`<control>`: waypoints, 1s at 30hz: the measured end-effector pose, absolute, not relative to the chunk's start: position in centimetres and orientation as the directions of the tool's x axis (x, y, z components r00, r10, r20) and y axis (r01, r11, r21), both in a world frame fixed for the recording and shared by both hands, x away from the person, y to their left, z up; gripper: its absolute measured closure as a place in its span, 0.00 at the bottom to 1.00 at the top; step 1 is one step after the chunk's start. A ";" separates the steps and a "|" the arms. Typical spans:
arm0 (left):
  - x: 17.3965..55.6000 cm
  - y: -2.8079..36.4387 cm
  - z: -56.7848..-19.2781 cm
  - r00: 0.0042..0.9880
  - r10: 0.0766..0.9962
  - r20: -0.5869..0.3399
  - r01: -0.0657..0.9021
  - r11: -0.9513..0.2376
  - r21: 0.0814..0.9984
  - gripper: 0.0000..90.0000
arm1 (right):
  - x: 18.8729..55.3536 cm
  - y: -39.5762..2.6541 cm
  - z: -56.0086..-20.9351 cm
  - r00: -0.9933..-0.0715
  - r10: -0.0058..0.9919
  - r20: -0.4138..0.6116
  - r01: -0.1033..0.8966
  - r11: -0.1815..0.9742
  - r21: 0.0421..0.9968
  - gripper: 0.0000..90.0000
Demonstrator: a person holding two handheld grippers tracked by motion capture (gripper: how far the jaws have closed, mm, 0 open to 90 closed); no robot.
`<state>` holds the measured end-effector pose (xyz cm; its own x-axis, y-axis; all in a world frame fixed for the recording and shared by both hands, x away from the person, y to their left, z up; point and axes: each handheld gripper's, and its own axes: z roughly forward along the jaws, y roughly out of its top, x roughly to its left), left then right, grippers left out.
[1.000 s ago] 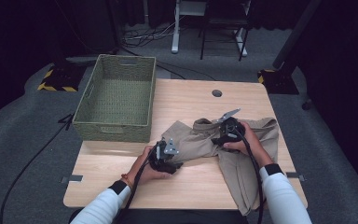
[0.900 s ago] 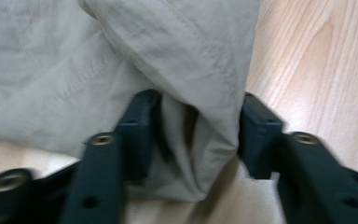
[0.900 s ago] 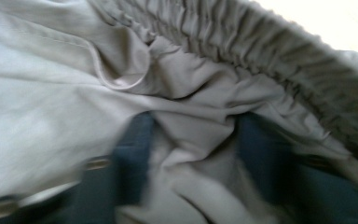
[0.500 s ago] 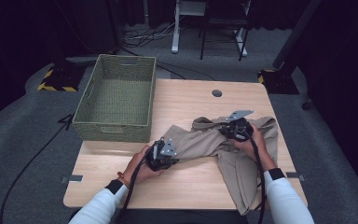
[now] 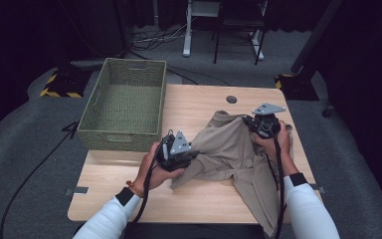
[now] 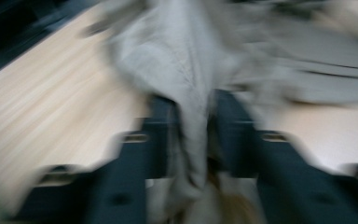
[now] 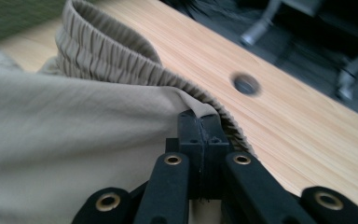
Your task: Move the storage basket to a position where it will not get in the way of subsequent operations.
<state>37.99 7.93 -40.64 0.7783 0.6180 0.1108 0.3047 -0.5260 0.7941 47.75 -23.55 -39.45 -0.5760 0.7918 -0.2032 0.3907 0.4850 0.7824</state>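
Tan trousers (image 5: 229, 149) lie crumpled on the wooden table (image 5: 129, 199), one leg hanging over the front edge. My left gripper (image 5: 194, 155) is raised at their left edge. Its jaws have just been opening, but a fold of cloth (image 6: 186, 70) still sits pinched between them in the blurred left gripper view (image 6: 191, 121). My right gripper (image 5: 251, 122) is lifted at the far right of the trousers. It (image 7: 203, 123) is shut on the gathered elastic waistband (image 7: 121, 51), and the cloth (image 7: 74, 140) stretches away to its left.
A green wicker basket (image 5: 124, 99) stands on the table's left far corner. A round cable hole (image 5: 231, 99) is in the tabletop just beyond the waistband. Chair and desk legs stand on the dark floor behind the table.
Both hands have risen and drawn the trousers up off the table between them. The waistband at the right now hangs from the right gripper.
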 end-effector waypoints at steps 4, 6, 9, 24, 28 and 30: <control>38.7 8.4 -42.3 0.804 0.593 0.041 0.337 -0.512 0.790 0.35 | 50.5 -23.8 -41.8 -0.482 0.847 -0.224 0.503 0.477 0.721 0.86; 37.8 8.7 -42.7 0.833 0.549 0.063 0.299 -0.544 0.784 0.31 | 51.1 -23.8 -42.9 -0.459 0.855 -0.243 0.541 0.486 0.686 0.68; 36.6 9.2 -43.4 0.868 0.492 0.060 0.283 -0.591 0.755 0.26 | 50.9 -24.2 -43.6 -0.453 0.868 -0.206 0.575 0.461 0.676 0.52; 35.8 9.9 -49.2 0.877 0.480 0.012 0.353 -0.661 0.662 0.49 | 42.6 -25.0 -45.4 -0.733 0.678 -0.056 0.502 0.595 0.628 0.39; 35.9 10.5 -49.2 0.878 0.477 0.027 0.340 -0.662 0.668 0.68 | 43.3 -25.5 -47.2 -0.719 0.694 -0.028 0.538 0.582 0.610 0.59; 35.7 10.6 -49.1 0.880 0.473 0.043 0.326 -0.667 0.670 0.80 | 43.7 -25.6 -47.8 -0.701 0.711 -0.054 0.550 0.588 0.592 0.62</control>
